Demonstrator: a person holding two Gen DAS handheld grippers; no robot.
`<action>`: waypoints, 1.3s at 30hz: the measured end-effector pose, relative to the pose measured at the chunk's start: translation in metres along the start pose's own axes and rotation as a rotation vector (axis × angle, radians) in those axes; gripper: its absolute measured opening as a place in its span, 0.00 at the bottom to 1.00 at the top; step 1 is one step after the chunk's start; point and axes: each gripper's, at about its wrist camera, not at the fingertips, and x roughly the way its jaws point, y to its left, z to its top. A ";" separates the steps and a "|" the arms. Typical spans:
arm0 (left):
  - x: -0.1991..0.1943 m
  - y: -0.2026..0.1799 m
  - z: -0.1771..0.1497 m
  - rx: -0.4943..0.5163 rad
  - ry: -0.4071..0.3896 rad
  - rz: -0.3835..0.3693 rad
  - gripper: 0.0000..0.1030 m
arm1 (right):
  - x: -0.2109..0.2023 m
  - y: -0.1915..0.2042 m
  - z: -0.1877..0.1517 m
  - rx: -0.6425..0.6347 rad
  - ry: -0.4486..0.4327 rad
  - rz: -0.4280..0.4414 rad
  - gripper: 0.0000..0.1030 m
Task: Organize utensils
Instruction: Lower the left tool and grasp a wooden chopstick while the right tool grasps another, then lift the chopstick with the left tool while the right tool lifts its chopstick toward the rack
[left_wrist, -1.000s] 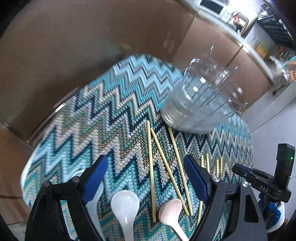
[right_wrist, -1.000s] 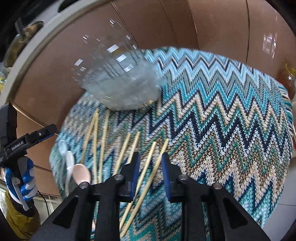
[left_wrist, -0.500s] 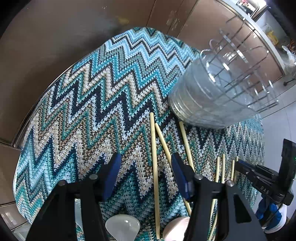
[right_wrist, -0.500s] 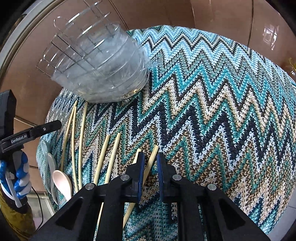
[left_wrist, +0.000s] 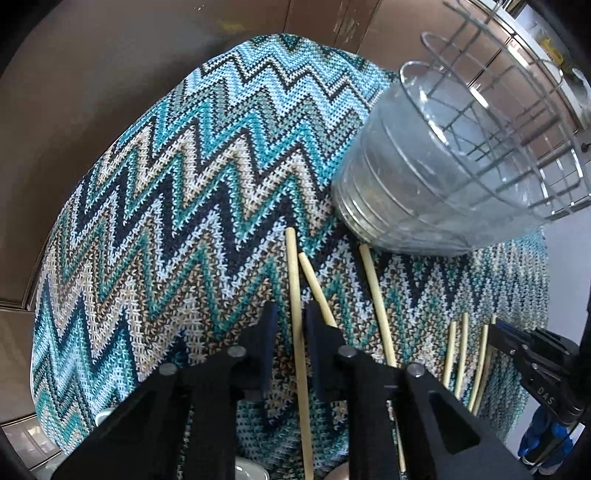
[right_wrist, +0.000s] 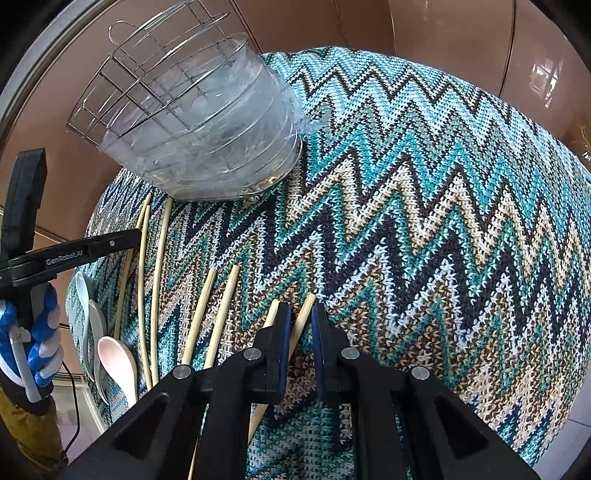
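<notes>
The left tongs (left_wrist: 291, 321) have just been closing and now clamp on one pale bamboo chopstick (left_wrist: 295, 295), which runs straight ahead between the blue pads and lies on the zigzag-knit teal, cream and navy tablecloth (left_wrist: 184, 184); a second chopstick (left_wrist: 314, 284) lies just to the right of those tongs, its near part hidden behind the right finger, and a third (left_wrist: 376, 306) lies further right, its far tip close to the holder. The right tongs (right_wrist: 298, 325) have likewise just been closing and are nearly together on another pale chopstick (right_wrist: 304, 310), whose tip pokes out ahead of the pads; its partner (right_wrist: 272, 310) lies just outside the left finger; two more chopsticks (right_wrist: 216, 314) rest to the left of these tongs, and further left lie three long thin ones (right_wrist: 155, 277) beside a pale pink ceramic spoon (right_wrist: 118, 362) and what look like two white ceramic spoons (right_wrist: 86, 306). The clear plastic tub with a wire utensil basket inside it (right_wrist: 207, 140) stands ahead and to the left of the right tongs, ahead and to the right of the left ones; it appears to hold no utensil yet; so I judge the sorting barely begun: two sticks are gripped but not lifted, and every chopstick and spoon remains to be moved into the basket.
</notes>
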 end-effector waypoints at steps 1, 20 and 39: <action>0.000 -0.001 0.002 0.000 -0.002 0.003 0.08 | 0.001 0.002 0.001 -0.003 -0.001 0.000 0.10; -0.134 0.000 -0.032 -0.004 -0.428 -0.044 0.04 | -0.114 0.016 -0.038 -0.103 -0.324 0.118 0.05; -0.241 -0.031 0.032 -0.188 -1.055 -0.133 0.04 | -0.237 0.090 0.035 -0.315 -0.975 0.049 0.05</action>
